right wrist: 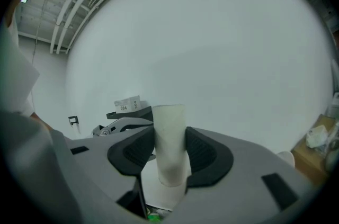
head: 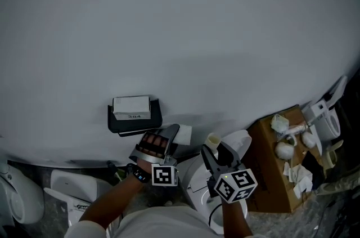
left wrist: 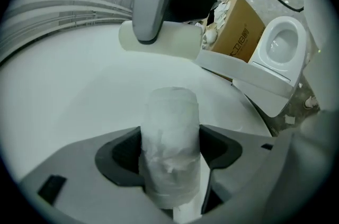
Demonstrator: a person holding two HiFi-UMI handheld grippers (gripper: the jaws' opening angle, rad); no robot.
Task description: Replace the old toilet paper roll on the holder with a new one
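Observation:
The black wall holder carries a white labelled box and hangs on the white wall; it also shows in the right gripper view as the holder. My left gripper is just right of it, shut on a full white toilet paper roll. In its own view the left gripper clamps the roll upright. My right gripper sits further right, shut on a pale bare cardboard tube. The right gripper presses the tube between its black pads. The tube also shows ahead of the left gripper.
A brown cardboard box with crumpled paper stands at the right, with a white toilet beyond it. Another white fixture is at the lower left. In the left gripper view the box and a toilet bowl lie to the right.

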